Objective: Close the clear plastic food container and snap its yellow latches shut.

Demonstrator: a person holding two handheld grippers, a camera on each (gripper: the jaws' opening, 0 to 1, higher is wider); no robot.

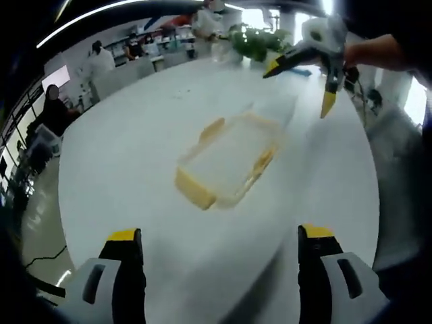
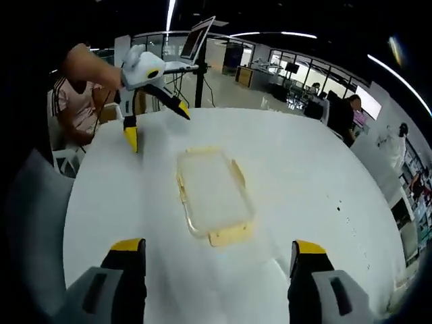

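Clear plastic with yellow latches: the food container (image 1: 228,160) lies flat in the middle of a big round white table (image 1: 121,175). In the left gripper view, the left gripper (image 1: 221,246) hangs over the near edge of the table with its two yellow-tipped jaws spread wide and nothing between them. Up at the top right, the right gripper (image 1: 300,84) hangs above the far side of the table, jaws apart too. In the right gripper view, the left gripper (image 2: 156,123) is at the top left, the container (image 2: 212,194) sits in the middle, and the right gripper (image 2: 219,248) is wide apart below it, not touching it.
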